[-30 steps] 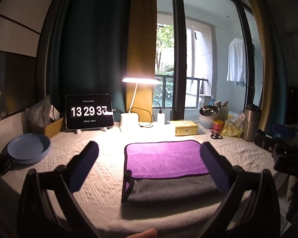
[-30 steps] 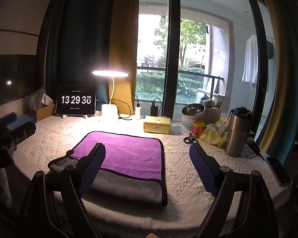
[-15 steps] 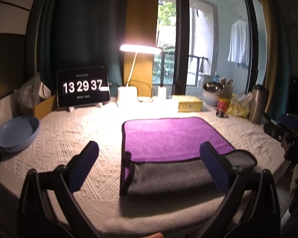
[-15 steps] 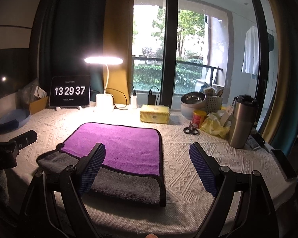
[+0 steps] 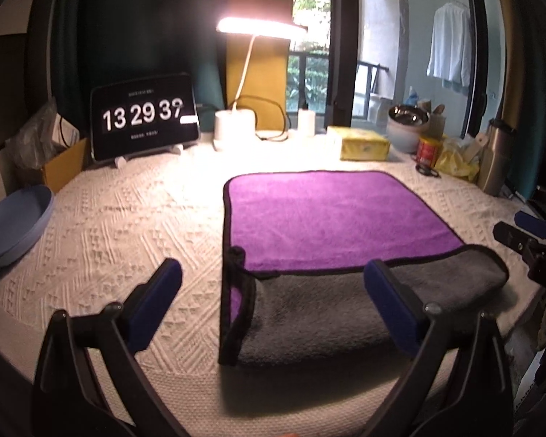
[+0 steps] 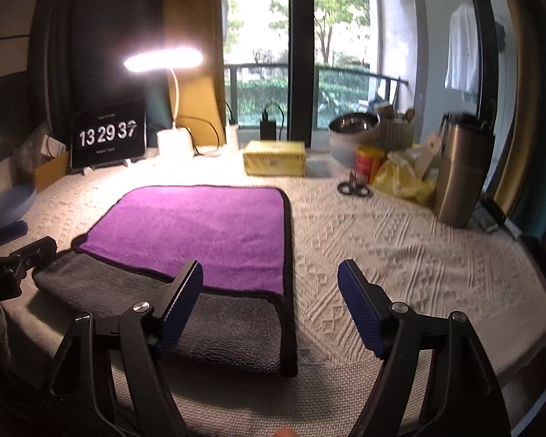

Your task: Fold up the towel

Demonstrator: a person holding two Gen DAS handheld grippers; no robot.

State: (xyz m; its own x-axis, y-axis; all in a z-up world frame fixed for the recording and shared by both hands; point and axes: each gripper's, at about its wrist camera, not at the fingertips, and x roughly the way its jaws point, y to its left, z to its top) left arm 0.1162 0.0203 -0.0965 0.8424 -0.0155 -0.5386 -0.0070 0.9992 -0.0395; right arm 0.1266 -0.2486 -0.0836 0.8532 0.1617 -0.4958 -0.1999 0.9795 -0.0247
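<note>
A purple towel (image 5: 327, 215) with a grey underside and black trim lies on the white textured tablecloth, its near edge folded over so a grey band (image 5: 320, 313) faces me. It also shows in the right wrist view (image 6: 207, 229). My left gripper (image 5: 273, 306) is open and empty, above the towel's near left corner. My right gripper (image 6: 269, 306) is open and empty, above the towel's near right corner. The right gripper shows at the right edge of the left wrist view (image 5: 527, 240); the left gripper shows at the left edge of the right wrist view (image 6: 14, 266).
At the back stand a clock tablet (image 5: 143, 120), a lit desk lamp (image 5: 236, 123), a yellow tissue pack (image 5: 364, 144), a steel bowl (image 6: 353, 134), a red can (image 6: 367, 164), scissors (image 6: 353, 189) and a steel tumbler (image 6: 458, 174). A blue plate (image 5: 11, 225) sits at the left.
Both grippers have moved forward and lower toward the towel's near edge, so the towel looks larger. The towel has not moved. Both stay open.
</note>
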